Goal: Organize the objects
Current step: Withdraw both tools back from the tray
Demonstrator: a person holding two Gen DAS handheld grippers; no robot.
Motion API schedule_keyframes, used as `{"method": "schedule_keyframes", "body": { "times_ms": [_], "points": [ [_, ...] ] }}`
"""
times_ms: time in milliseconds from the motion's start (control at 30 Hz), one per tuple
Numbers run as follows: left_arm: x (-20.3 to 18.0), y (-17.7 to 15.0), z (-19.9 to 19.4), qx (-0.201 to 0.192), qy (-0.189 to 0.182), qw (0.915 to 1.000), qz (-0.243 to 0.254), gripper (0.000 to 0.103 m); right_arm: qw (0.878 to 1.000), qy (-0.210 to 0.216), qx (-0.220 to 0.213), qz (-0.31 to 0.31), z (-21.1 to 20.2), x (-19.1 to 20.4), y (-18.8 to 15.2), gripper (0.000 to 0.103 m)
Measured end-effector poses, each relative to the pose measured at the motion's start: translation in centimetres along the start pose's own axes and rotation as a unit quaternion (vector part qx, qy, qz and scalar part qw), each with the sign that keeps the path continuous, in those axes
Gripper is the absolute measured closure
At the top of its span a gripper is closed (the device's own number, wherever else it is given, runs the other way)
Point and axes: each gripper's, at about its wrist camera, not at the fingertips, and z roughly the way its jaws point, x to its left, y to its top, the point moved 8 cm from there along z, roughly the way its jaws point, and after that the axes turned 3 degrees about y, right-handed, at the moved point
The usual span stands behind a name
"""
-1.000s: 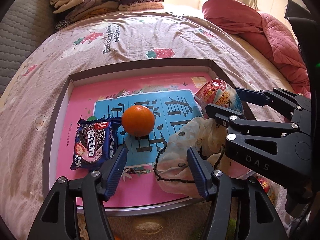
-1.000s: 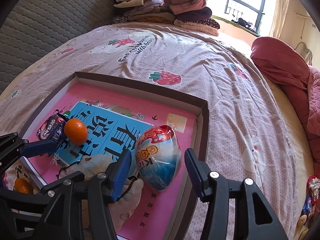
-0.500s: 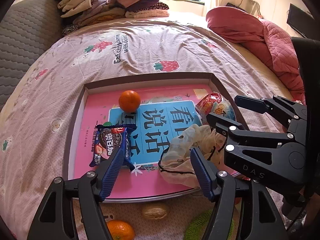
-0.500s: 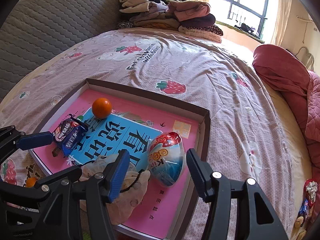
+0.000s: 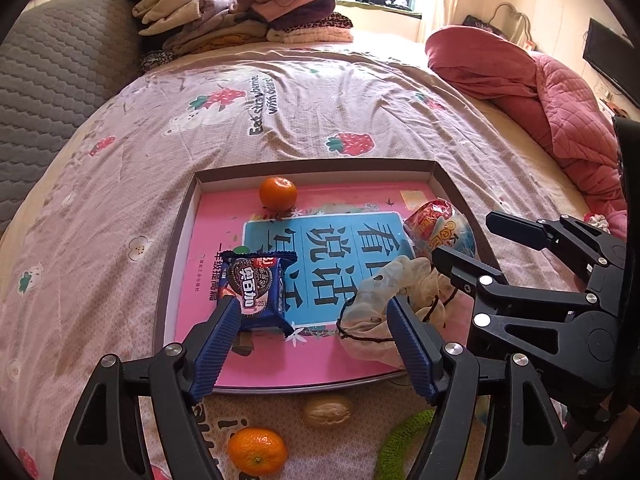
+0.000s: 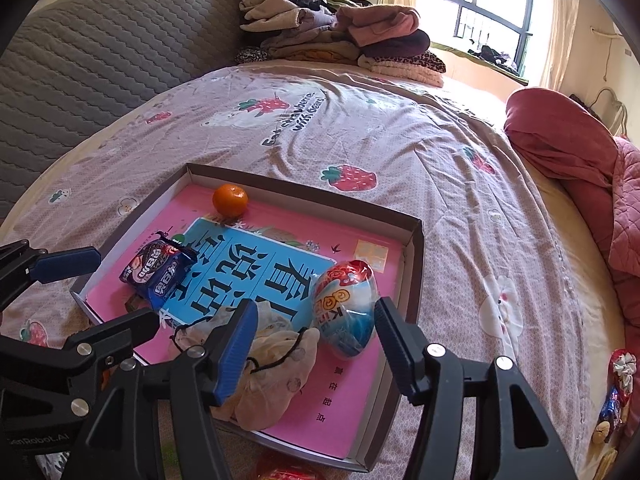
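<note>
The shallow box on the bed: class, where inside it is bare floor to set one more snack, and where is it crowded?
Free: the stretch between the mandarin and the foil egg along the box's far wall, and the middle beyond the cookie pack. Crowded: the near right corner, where cloth pouch and egg sit together.

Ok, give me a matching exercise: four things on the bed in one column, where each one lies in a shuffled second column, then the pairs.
Things:
1. cookie packet
2. walnut
3. foil egg
4. tangerine in the tray

Places:
A. on the bedsheet, just outside the tray's near rim
B. by the tray's far wall
C. near the tray's left side, between far and near walls
D. near the tray's right wall

Pairs: 1-C, 2-A, 3-D, 4-B
</note>
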Motion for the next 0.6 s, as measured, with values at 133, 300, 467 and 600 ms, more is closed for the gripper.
{"method": "schedule_keyframes", "body": {
  "times_ms": [133,300,467,600],
  "points": [
    [0.7,-0.2,-0.6,-0.007,0.004,0.9999,-0.006,0.026,1.000,0.004,-0.012,0.004,-1.3,0.4,0.3,0.041],
    [1.3,-0.4,-1.2,-0.011,0.006,0.9999,-0.011,0.026,1.000,0.006,-0.021,0.004,-2.4,0.9,0.4,0.039],
    [1.6,-0.4,-1.8,-0.015,0.011,0.9998,-0.010,0.026,1.000,0.006,-0.026,0.011,-2.9,1.1,0.4,0.039],
    [1.8,-0.5,-2.1,-0.010,0.012,0.9998,-0.009,0.026,0.999,0.019,-0.032,0.025,-3.5,1.1,0.4,0.039]
  ]
}}
